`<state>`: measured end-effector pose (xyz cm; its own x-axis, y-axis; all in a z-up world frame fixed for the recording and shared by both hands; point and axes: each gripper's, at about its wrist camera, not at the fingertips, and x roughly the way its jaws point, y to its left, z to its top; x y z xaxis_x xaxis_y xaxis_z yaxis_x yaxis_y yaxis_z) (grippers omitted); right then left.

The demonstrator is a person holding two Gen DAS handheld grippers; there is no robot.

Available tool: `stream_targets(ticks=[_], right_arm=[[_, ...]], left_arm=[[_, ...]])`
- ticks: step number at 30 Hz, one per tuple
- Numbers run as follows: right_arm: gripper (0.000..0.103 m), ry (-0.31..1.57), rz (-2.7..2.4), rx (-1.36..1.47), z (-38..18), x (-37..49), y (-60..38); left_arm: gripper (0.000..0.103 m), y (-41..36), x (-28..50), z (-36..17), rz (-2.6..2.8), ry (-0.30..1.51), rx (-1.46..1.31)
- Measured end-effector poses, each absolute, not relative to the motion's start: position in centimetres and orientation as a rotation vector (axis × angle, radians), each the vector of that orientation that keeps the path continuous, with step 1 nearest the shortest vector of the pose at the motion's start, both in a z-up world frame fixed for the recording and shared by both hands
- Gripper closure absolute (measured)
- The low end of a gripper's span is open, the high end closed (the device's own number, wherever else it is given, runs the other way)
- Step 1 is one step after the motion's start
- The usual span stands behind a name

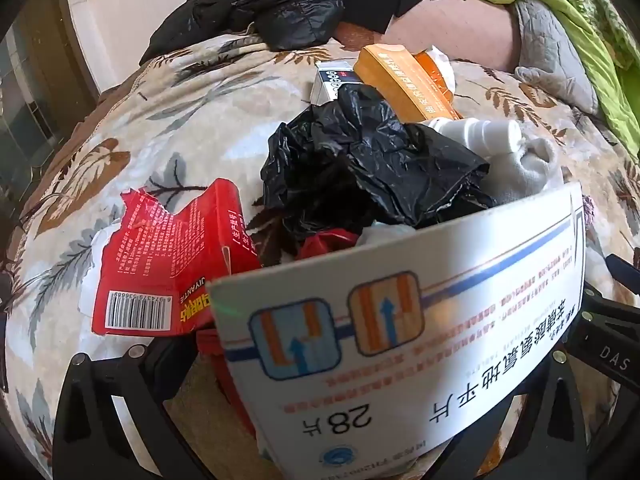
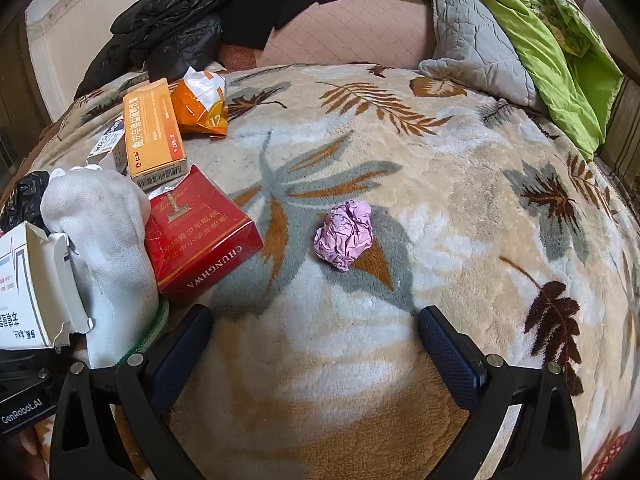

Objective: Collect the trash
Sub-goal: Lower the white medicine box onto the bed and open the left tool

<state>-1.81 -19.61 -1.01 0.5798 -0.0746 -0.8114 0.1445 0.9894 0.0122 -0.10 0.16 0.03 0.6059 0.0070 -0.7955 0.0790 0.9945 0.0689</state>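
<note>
My left gripper (image 1: 340,400) is shut on a white medicine box (image 1: 400,332) and holds it over a pile of trash on the bed: a torn red box (image 1: 160,276), a black plastic bag (image 1: 372,168), an orange box (image 1: 404,84), a white bottle (image 1: 476,132). My right gripper (image 2: 316,344) is open and empty above the blanket. A crumpled pink paper ball (image 2: 346,234) lies just ahead of its fingertips. To its left lie a red cigarette pack (image 2: 196,236), a white sock (image 2: 104,240), an orange box (image 2: 154,132) and an orange wrapper (image 2: 204,108).
A leaf-patterned blanket (image 2: 460,208) covers the bed. A black jacket (image 2: 168,28) lies at the far left, a grey pillow (image 2: 476,48) and green cloth (image 2: 540,40) at the far right. The left gripper with its box (image 2: 24,292) shows at the right view's left edge.
</note>
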Motion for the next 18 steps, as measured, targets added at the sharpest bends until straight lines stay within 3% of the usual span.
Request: stream_targets(ticks=[18], right_arm=[[0.000,1.024,-0.042,0.057,0.8,-1.9,-20.0]], left_arm=[[0.000,-0.1,-1.9,1.9,-0.034,0.878,0.114]])
